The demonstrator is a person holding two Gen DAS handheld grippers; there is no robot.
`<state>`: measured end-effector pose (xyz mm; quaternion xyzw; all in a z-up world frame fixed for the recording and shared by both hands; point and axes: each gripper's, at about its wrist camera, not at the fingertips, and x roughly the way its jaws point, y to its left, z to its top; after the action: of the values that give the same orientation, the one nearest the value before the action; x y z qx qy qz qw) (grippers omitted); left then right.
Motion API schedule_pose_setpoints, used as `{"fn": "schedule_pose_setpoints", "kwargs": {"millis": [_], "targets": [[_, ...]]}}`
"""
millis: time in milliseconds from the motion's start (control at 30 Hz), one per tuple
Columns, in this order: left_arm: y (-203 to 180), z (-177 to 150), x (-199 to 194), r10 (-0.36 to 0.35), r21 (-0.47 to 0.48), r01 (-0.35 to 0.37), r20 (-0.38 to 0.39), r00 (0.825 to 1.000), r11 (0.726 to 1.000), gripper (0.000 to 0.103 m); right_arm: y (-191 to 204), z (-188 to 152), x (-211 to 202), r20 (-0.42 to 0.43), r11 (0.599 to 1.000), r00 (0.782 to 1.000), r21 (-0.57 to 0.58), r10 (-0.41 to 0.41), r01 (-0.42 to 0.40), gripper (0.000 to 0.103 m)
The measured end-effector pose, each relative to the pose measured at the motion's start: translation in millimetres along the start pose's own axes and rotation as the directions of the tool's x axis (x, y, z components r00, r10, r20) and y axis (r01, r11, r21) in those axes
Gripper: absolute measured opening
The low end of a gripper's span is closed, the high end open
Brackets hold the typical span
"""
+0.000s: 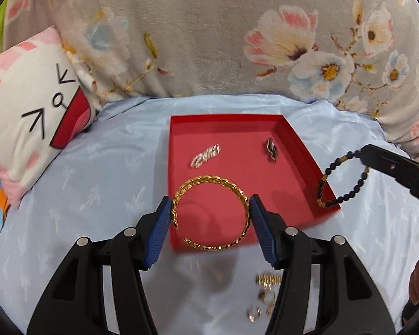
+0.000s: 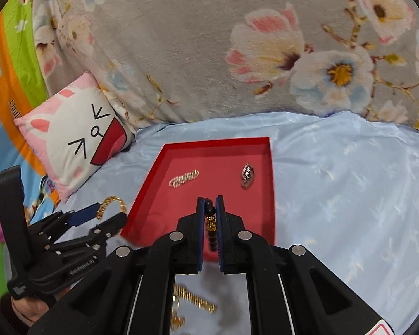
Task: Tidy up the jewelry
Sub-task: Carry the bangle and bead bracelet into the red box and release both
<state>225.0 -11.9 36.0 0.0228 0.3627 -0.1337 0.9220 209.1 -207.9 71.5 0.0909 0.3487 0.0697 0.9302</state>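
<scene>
Red cardboard forms the shallow tray (image 1: 293, 139) that lies on a pale blue satin sheet (image 1: 111, 173) spread over the bed. The left gripper (image 1: 211, 209) holds a gold chain-link bangle (image 1: 209, 187) by its 2 sides, the blue ribbed fingers (image 1: 160, 223) pressed against the outside of the ring, which hangs above the tray's near-left corner. From the right wrist view the same bangle (image 2: 111, 205) shows beside the tray's left wall. The right gripper (image 2: 210, 212) has its fingers (image 2: 200, 223) closed on a bracelet of dark beads with gold spacers (image 2: 211, 224), seen edge-on between the pads above the near part of the tray; in the left wrist view that bracelet (image 1: 340, 184) hangs as a loop over the tray's right wall. On the tray floor lie 2 pieces well apart: a small silvery sparkling piece (image 1: 206, 155) toward the left and a dark, shiny twisted piece (image 1: 271, 149) toward the right rear. On the sheet nearer than the tray lies a blurred cluster of gold jewelry (image 1: 265, 296), including a length of gold chain (image 2: 192, 297). A pink and white bunny-face cushion (image 1: 33, 111) rests at the left, and a grey floral blanket (image 1: 209, 28) rises behind the sheet.
</scene>
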Motion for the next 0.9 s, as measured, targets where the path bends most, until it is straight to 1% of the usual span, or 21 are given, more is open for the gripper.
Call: {"fn": "schedule_pose_setpoints", "kwargs": {"millis": [133,267,400,600,633,667,700,733,767,800,900], "targets": [[1.1,18.9,44.2,0.012,0.004,-0.012,-0.024,1.000,1.000,0.055,-3.1,11.2,46.6,-0.039,1.000,0.999,0.012,-0.003,0.003,0.007],[2.1,22.4,71.2,0.000,0.003,0.000,-0.044,0.999,1.000,0.055,-13.5,9.3,86.9,-0.088,0.999,0.996,0.013,-0.033,0.034,0.007],[3.6,23.3,90.1,0.006,-0.004,-0.006,-0.059,0.998,1.000,0.055,-26.7,3.2,109.5,-0.123,0.997,0.990,0.014,-0.071,0.073,0.007],[0.8,22.9,105.8,0.016,-0.003,-0.016,-0.072,0.997,1.000,0.055,-37.6,2.3,120.3,-0.118,0.990,0.983,-0.007,-0.138,0.138,0.008],[1.1,22.9,106.9,0.025,-0.005,-0.026,-0.073,0.997,1.000,0.058,-37.7,2.6,117.2,-0.103,0.988,0.983,-0.011,-0.153,0.153,0.010],[1.6,22.9,107.2,0.034,-0.011,-0.035,-0.071,0.997,0.999,0.065,-37.7,2.8,113.5,-0.092,0.987,0.983,-0.011,-0.160,0.160,0.012],[2.7,23.2,106.2,0.041,-0.020,-0.042,-0.066,0.997,0.999,0.070,-37.2,3.1,109.6,-0.084,0.987,0.983,-0.007,-0.161,0.160,0.014],[3.8,23.4,103.9,0.048,-0.031,-0.050,-0.059,0.997,0.998,0.078,-37.5,3.0,105.2,-0.075,0.987,0.984,-0.001,-0.159,0.159,0.020],[5.2,23.5,99.4,0.055,-0.044,-0.057,-0.045,0.998,0.997,0.084,-36.8,2.4,97.3,-0.060,0.988,0.986,0.006,-0.157,0.157,0.026],[5.5,23.8,96.1,0.060,-0.049,-0.061,-0.037,0.998,0.997,0.086,-36.3,2.4,92.3,-0.050,0.988,0.987,0.006,-0.155,0.155,0.028],[4.9,23.6,80.6,0.074,-0.046,-0.075,-0.016,0.997,0.996,0.087,-28.4,-1.6,67.5,-0.014,0.988,0.988,-0.015,-0.156,0.156,0.035]]}}
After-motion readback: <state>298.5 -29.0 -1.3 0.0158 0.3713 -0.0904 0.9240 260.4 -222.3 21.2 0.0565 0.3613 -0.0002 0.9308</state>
